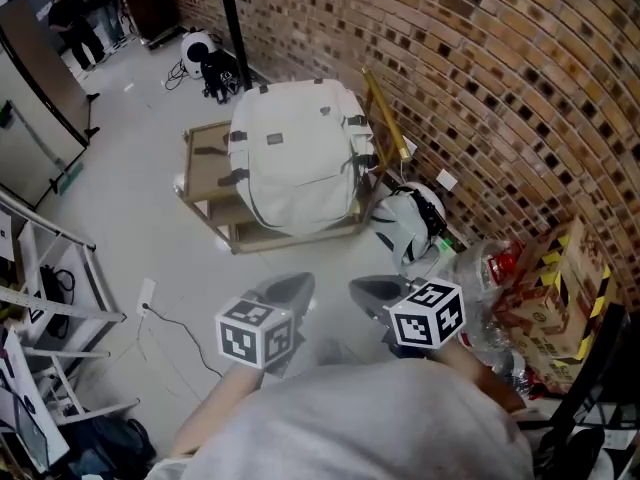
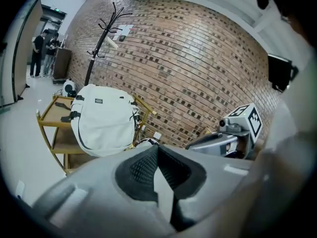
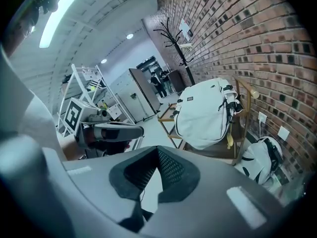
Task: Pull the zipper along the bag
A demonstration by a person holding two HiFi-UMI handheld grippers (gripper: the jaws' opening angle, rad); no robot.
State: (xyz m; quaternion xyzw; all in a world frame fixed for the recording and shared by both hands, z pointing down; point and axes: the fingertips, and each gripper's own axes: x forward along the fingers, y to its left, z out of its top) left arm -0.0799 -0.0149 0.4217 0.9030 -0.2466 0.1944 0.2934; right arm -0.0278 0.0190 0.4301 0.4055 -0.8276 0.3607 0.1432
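Resting on a low wooden cart (image 1: 205,183), the white fabric backpack (image 1: 295,158) lies well ahead of the left gripper (image 1: 285,290) and right gripper (image 1: 375,290). Both are pinched together and empty, so I judge the zipper pull not yet begun.

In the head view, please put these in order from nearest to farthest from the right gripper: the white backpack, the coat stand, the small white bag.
1. The small white bag, just beyond the right gripper, to the right of the cart.
2. The white backpack, lying on the cart, in the middle.
3. The coat stand, behind the cart, at the top.
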